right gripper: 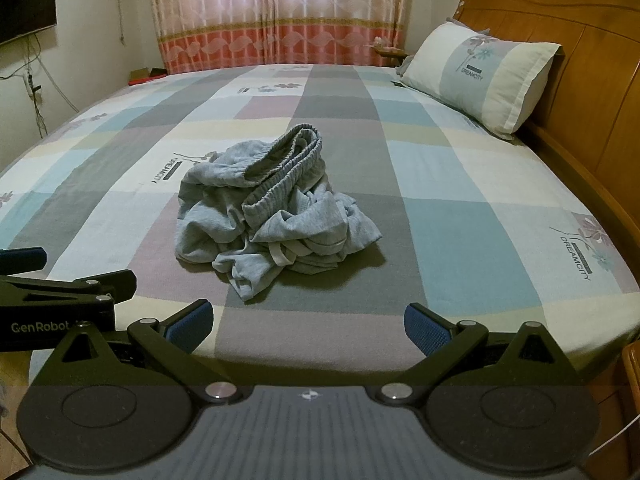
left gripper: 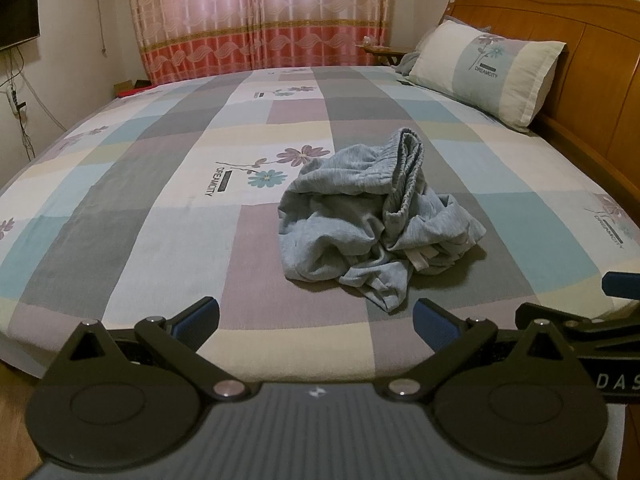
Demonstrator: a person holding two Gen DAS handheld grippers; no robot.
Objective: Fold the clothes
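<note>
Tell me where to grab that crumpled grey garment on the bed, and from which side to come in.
Take the grey garment by its elastic waistband, probably the easiest part: that ribbed band stands up as a thick ridge at the far end of the heap, clear of the loose folds. Come from above with the open right gripper, jaws straddling the band.

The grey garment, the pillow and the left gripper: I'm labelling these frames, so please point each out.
grey garment [left gripper: 360, 216], left wrist view, crumpled middle of the heap.
pillow [right gripper: 480, 76], right wrist view, centre of its printed face.
left gripper [left gripper: 316, 320], left wrist view, midway between its fingertips.
</note>
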